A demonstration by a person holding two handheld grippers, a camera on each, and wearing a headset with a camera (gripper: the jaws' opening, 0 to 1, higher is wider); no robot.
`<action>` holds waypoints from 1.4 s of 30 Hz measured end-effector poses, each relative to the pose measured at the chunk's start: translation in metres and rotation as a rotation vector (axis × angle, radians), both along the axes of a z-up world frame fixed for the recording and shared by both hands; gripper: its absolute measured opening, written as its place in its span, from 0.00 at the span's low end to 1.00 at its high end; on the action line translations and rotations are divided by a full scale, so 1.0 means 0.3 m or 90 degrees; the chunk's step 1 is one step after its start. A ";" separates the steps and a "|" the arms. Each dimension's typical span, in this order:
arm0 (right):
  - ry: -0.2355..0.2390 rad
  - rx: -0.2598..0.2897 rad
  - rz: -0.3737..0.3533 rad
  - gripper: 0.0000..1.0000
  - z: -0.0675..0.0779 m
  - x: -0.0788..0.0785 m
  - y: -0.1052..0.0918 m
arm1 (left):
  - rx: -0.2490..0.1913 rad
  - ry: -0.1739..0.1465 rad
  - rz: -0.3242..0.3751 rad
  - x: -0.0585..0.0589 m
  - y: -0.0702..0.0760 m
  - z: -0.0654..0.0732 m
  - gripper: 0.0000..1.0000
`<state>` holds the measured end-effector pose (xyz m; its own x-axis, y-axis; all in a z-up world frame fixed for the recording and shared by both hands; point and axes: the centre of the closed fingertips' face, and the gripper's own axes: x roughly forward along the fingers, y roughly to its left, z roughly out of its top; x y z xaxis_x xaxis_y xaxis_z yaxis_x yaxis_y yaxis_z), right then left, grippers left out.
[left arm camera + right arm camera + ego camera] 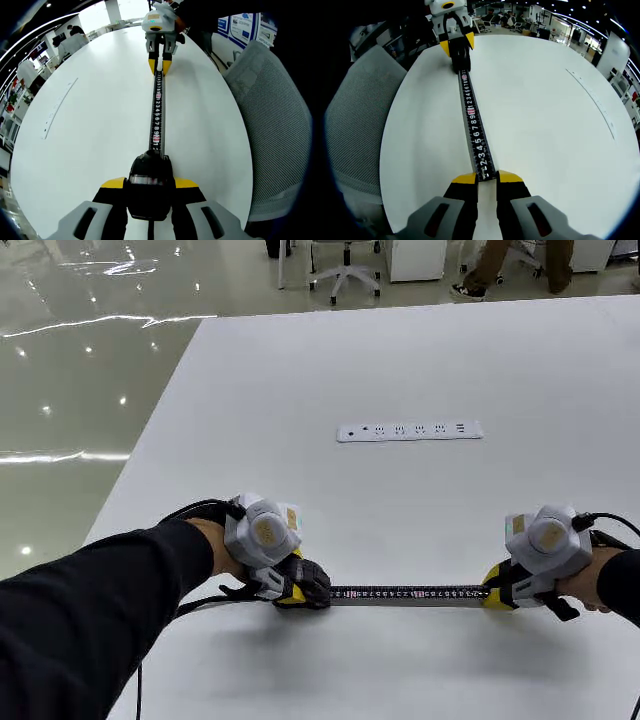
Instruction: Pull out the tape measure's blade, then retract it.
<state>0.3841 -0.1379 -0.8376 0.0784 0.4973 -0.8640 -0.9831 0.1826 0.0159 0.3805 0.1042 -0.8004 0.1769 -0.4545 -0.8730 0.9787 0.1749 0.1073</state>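
The tape measure's black case (305,582) (150,185) rests on the white table (420,370), and my left gripper (290,590) (149,186) is shut on it. Its dark blade (408,593) (157,112) (474,127), printed with white and red numbers, stretches flat across the table to my right gripper (492,598) (486,178). That gripper is shut on the blade's end. In the left gripper view the right gripper (160,67) sits at the far end of the blade; in the right gripper view the left gripper (457,50) holds the case (460,57) at the far end.
A white power strip (410,431) (57,107) (592,100) lies on the table beyond the blade. A grey mesh chair back (277,130) (362,115) stands by the table's near edge. Office chairs (345,270) and a person's legs (505,265) are on the glossy floor behind the table.
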 end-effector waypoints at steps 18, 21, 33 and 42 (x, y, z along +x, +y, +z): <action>0.002 -0.005 -0.005 0.08 0.002 0.002 -0.023 | -0.001 -0.001 0.001 0.002 0.001 -0.002 0.30; 0.003 -0.003 -0.009 0.08 0.006 0.001 -0.028 | -0.002 -0.002 0.002 0.002 0.001 -0.002 0.30; 0.005 -0.006 -0.013 0.08 0.016 -0.005 -0.036 | -0.002 -0.003 0.002 0.002 0.001 -0.003 0.30; 0.012 -0.007 -0.014 0.08 0.005 0.007 -0.042 | -0.003 -0.005 0.002 0.000 0.000 -0.002 0.30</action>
<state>0.3861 -0.1506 -0.8361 0.0721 0.4864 -0.8707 -0.9784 0.2041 0.0330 0.3804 0.1042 -0.8009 0.1848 -0.4588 -0.8691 0.9774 0.1781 0.1138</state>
